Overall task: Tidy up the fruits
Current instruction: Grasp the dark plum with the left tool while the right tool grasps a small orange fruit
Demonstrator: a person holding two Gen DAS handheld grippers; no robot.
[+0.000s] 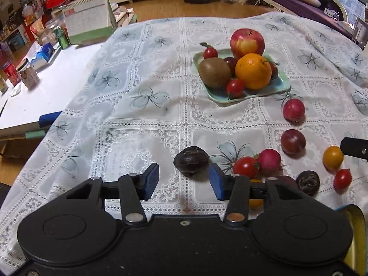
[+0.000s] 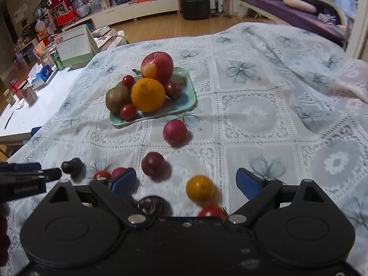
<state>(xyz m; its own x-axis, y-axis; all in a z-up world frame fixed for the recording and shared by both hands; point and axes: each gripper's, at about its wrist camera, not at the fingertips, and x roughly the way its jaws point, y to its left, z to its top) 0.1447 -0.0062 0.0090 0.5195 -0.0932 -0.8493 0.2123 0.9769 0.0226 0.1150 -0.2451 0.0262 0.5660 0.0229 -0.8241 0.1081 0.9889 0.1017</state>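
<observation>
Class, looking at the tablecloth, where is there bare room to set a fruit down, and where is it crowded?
Bare cloth lies left of the green tray, toward the calendar, and right of the tray in the right wrist view. Crowded: the tray itself, and the loose fruit from the dark chestnut to the yellow tomato.

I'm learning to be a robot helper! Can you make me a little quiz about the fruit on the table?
1. True or false: the orange lies on the tray.
2. Which dark thing sits just ahead of the open left gripper? A) chestnut B) kiwi C) apple
3. Fill in: the small round fruit in front of the open right gripper is coloured ____.

Key: 1 true; 2 A; 3 yellow.
</observation>
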